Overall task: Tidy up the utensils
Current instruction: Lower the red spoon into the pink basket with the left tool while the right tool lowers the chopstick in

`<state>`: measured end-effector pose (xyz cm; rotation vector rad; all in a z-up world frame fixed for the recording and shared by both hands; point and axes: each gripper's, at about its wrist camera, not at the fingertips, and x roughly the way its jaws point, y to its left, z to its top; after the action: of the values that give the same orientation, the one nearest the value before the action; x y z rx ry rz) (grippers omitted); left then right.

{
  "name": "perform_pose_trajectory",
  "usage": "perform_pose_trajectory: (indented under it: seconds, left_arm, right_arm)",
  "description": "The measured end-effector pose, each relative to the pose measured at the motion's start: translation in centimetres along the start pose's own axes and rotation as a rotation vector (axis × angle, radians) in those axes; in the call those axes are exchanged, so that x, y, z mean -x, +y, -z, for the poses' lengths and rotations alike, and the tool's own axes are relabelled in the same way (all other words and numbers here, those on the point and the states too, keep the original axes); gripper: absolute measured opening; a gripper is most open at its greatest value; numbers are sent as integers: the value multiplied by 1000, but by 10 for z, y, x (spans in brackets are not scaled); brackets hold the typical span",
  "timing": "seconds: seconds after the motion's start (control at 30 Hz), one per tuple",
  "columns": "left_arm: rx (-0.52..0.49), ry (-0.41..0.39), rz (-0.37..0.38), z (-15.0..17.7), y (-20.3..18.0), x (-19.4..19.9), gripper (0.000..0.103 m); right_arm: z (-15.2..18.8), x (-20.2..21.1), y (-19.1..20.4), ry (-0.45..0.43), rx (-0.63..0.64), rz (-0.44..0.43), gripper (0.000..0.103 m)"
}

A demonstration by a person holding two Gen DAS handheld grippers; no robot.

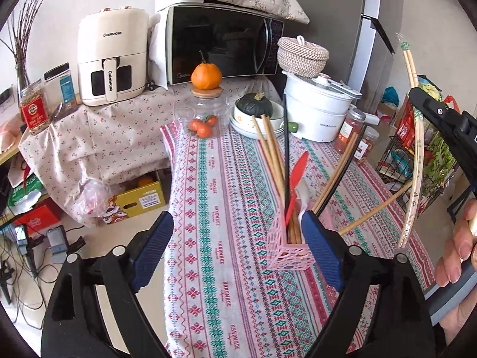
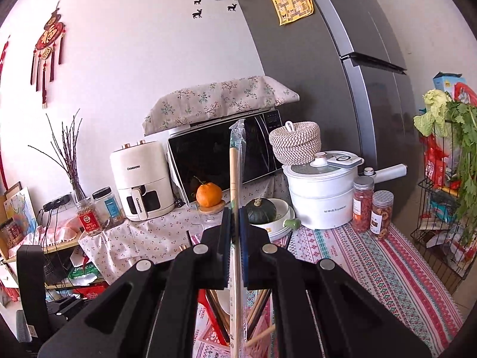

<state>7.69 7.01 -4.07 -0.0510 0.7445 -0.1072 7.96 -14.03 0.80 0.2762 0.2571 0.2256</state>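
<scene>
A pink lattice utensil holder (image 1: 290, 252) stands on the patterned tablecloth (image 1: 226, 208), holding wooden chopsticks (image 1: 269, 152), a black stick and a red spoon (image 1: 296, 176). My left gripper (image 1: 238, 253) is open, its right pad against the holder's side. My right gripper (image 2: 235, 229) is shut on a wrapped pair of chopsticks (image 2: 235, 176), held upright above the holder; it also shows in the left wrist view (image 1: 417, 161) at the right. Stick tops show below the right gripper (image 2: 259, 304).
At the table's far end stand a glass jar of oranges (image 1: 204, 116), a squash in a bowl (image 1: 255, 107), a white pot (image 1: 319, 110) and spice jars (image 1: 354, 131). A microwave (image 1: 223, 41) and air fryer (image 1: 111, 56) sit behind. A wire rack (image 1: 417, 161) stands right.
</scene>
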Motion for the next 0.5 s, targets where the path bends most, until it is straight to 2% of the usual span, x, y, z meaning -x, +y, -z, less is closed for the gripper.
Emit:
perform_pose_trajectory:
  seconds: [0.13, 0.3, 0.4, 0.5]
  left_arm:
    - [51, 25, -16, 2, 22, 4, 93]
    - [83, 42, -5, 3, 35, 6, 94]
    - [94, 53, 5, 2, 38, 5, 94]
    - [86, 56, 1, 2, 37, 4, 94]
  right_arm:
    - [15, -15, 16, -64, -15, 55, 5]
    - [35, -31, 25, -158, -7, 162, 5]
    - [50, -41, 28, -193, 16, 234, 5]
    - [60, -50, 31, -209, 33, 270, 6]
